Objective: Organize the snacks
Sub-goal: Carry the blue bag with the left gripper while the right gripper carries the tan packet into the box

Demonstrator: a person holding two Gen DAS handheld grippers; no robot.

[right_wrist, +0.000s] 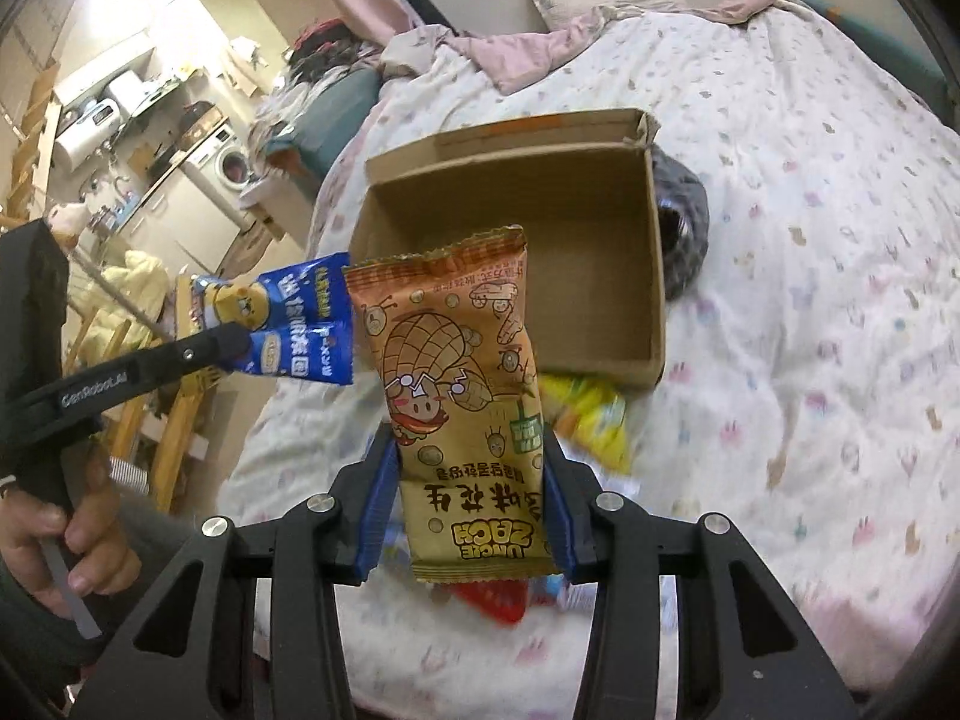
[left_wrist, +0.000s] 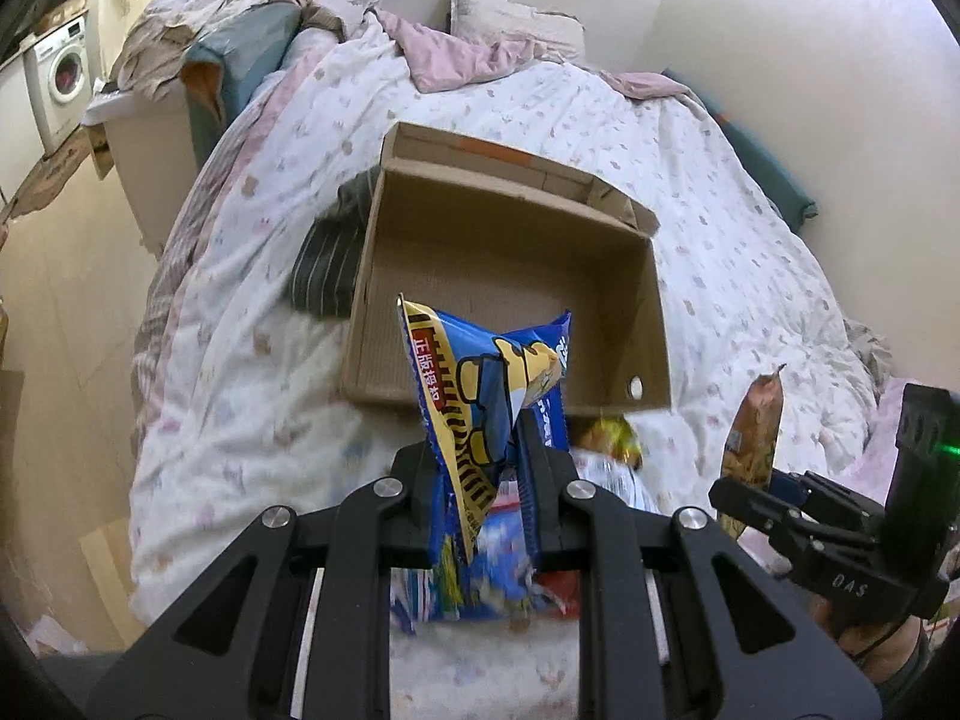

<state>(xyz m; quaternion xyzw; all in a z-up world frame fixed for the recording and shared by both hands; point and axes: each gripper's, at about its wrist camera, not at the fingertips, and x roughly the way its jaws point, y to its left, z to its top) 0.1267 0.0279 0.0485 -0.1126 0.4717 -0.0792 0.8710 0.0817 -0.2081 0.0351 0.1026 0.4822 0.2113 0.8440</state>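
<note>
My left gripper [left_wrist: 480, 450] is shut on a blue and yellow snack packet [left_wrist: 486, 384] and holds it up in front of an open cardboard box [left_wrist: 654, 324] on the bed. My right gripper [right_wrist: 471, 462] is shut on an orange peanut snack packet [right_wrist: 462, 396], held upright before the same box [right_wrist: 657, 276]. The box looks empty inside. The blue packet [right_wrist: 288, 324] and the left gripper [right_wrist: 234, 342] also show at the left of the right wrist view. The orange packet [left_wrist: 756, 438] shows at the right of the left wrist view.
More snack packets lie on the quilt below the grippers: a yellow one [right_wrist: 591, 414], a red one [right_wrist: 492, 597] and blue ones [left_wrist: 474, 576]. A dark garment [left_wrist: 327, 267] lies beside the box. Pillows and bedding sit at the far end of the bed [left_wrist: 750, 276].
</note>
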